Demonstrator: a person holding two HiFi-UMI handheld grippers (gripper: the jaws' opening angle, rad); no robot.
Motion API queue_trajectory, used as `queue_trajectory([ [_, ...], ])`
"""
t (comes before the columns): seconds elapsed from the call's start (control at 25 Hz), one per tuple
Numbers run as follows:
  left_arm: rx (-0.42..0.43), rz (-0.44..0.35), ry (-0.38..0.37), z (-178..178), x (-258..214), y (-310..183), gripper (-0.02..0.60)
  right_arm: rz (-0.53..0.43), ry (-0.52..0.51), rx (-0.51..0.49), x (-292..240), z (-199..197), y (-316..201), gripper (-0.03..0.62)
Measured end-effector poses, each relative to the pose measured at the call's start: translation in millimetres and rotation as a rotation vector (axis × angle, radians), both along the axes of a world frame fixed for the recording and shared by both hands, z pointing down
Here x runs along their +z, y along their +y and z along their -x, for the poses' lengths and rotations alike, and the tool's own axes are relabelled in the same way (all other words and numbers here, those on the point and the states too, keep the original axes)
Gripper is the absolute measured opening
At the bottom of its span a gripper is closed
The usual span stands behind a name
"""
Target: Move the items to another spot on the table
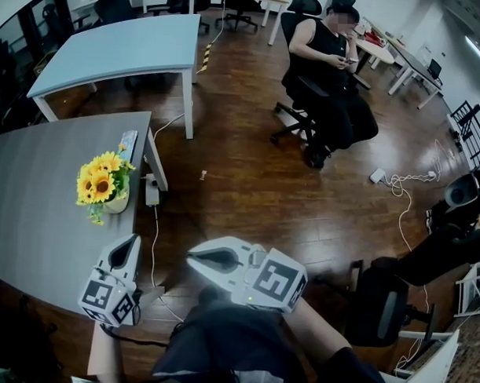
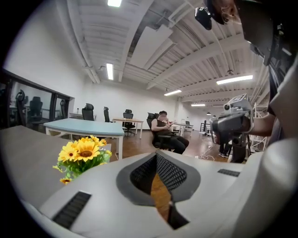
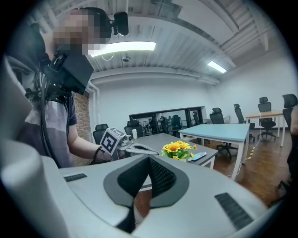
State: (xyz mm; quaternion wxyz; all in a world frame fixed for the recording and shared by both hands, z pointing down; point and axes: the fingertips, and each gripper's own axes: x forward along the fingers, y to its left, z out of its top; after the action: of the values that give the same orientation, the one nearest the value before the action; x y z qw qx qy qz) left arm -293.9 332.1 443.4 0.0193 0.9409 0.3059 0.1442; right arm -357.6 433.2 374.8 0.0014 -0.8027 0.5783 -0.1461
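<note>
Head view: the sunflowers [image 1: 105, 186] and a remote [image 1: 128, 141] sit untouched near the right edge of the counter [image 1: 35, 219]. The left hand-held gripper [image 1: 133, 240] hovers at its near corner and the right hand-held gripper [image 1: 192, 258] over the floor [image 1: 264, 188]. Both are held low by the body, probably awaiting a start. Left gripper view: jaws pressed together, empty, nearly level. Right gripper view: likewise closed on nothing.

Head view downward; level gripper views, shared sunflowers [image 1: 103, 182]
</note>
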Motion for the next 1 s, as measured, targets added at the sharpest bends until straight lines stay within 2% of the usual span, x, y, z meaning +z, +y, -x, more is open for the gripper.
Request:
queue_trajectory([
  [0.16,-0.034,0.011,0.054,1.1,-21.5,-8.5,0.018,-0.008,0.008,-0.027,-1.0,-2.2,-5.2,-0.021],
  [0.44,-0.105,0.036,0.046,9.3,-16.1,-31.1,0.018,-0.017,0.036,-0.051,8.9,-11.3,-4.0,-0.021],
  [0.56,-0.140,0.028,0.101,3.7,-36.8,-33.5,0.018,-0.062,0.074,-0.096,-22.3,-13.2,-11.4,-0.021],
  [0.72,-0.233,0.057,0.193,5.9,-89.9,-36.9,0.018,-0.058,0.167,-0.226,-53.7,-19.7,-27.4,-0.021],
  [0.88,-0.312,-0.023,0.245,-3.1,-108.1,-31.5,0.018,-0.075,0.231,-0.347,-66.7,-35.7,-31.3,-0.021],
  [1.0,-0.358,-0.081,0.286,-9.6,-130.2,-9.1,0.018,-0.095,0.269,-0.407,-81.8,-38.2,-11.2,-0.021],
])
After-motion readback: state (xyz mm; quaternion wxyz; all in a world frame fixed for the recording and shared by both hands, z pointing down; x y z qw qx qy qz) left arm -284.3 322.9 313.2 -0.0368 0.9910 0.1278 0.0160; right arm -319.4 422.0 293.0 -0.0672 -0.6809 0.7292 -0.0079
